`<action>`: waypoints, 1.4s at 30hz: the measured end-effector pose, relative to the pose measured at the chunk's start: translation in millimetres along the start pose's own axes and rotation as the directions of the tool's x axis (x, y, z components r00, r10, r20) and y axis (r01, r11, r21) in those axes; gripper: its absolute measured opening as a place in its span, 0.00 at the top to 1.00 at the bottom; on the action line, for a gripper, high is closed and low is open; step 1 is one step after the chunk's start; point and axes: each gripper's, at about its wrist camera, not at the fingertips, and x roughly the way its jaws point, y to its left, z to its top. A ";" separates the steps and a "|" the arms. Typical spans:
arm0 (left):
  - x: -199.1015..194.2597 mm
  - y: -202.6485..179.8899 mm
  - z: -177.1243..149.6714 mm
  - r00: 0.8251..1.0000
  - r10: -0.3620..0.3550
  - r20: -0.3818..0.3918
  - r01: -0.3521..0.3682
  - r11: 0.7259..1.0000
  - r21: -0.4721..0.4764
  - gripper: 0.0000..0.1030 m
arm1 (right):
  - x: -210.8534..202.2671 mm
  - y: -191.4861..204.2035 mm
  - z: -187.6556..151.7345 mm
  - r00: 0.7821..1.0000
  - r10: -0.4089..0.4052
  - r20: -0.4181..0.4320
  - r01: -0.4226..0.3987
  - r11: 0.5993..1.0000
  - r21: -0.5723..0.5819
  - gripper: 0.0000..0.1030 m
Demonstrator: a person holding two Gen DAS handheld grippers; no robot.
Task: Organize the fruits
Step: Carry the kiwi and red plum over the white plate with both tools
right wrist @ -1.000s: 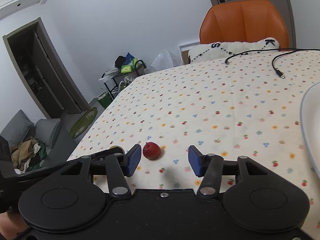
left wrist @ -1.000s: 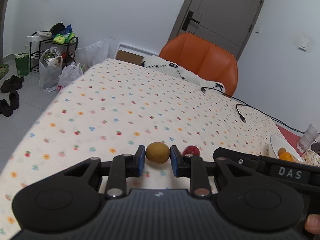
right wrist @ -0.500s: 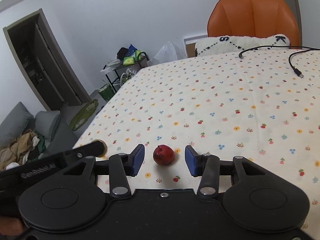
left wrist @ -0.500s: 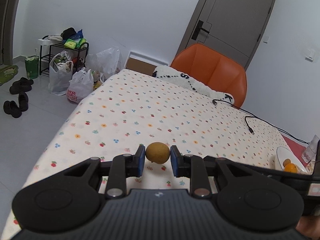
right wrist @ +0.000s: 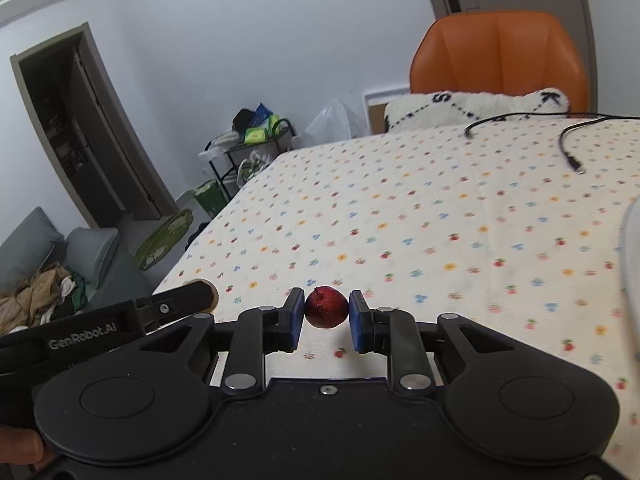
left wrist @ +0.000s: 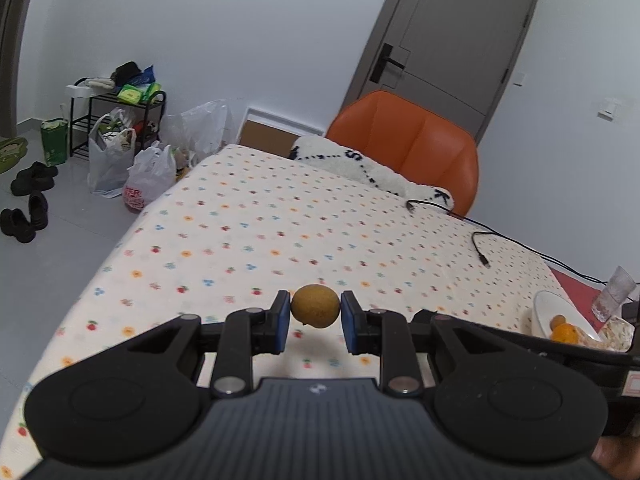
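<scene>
My left gripper (left wrist: 315, 317) has its blue pads pressed against both sides of a brown, rough-skinned fruit (left wrist: 315, 311), and the fruit hangs clear above the flowered tablecloth (left wrist: 280, 236). My right gripper (right wrist: 326, 319) is clamped the same way on a small dark red fruit (right wrist: 326, 306), also lifted off the cloth.

The only container I can see is the white plate (left wrist: 550, 314) at the far right of the left wrist view, near the table's right edge. An orange fruit (left wrist: 564, 333) and a smaller brownish one (left wrist: 557, 322) lie in it. Just beyond the plate stands a clear glass (left wrist: 614, 293); I cannot tell what is in it. In the right wrist view a pale rim (right wrist: 630, 264) cuts into the right border.

To the left, the table edge drops off to the grey floor with shoes (left wrist: 26, 204) and plastic bags (left wrist: 132, 174). Ahead, the cloth lies open across its middle. Toward the far right a black cable (left wrist: 480, 246) trails over it, with a white cushion (left wrist: 372, 170) and an orange chair (left wrist: 416, 146) at the far edge.
</scene>
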 end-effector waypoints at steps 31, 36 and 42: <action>-8.4 -112.3 -15.3 0.984 -0.176 -0.018 0.177 0.974 0.140 0.75 | -116.7 -79.0 -14.9 0.974 -0.154 0.166 0.133 0.982 0.132 0.78; -4.8 -128.3 -18.7 0.982 -0.186 -0.029 0.189 0.969 0.158 0.75 | -129.2 -95.2 -19.9 0.969 -0.170 0.179 0.142 0.977 0.159 0.78; -0.9 -148.8 -23.6 0.979 -0.201 -0.043 0.205 0.961 0.185 0.75 | -142.7 -111.9 -26.1 0.963 -0.189 0.194 0.152 0.970 0.189 0.78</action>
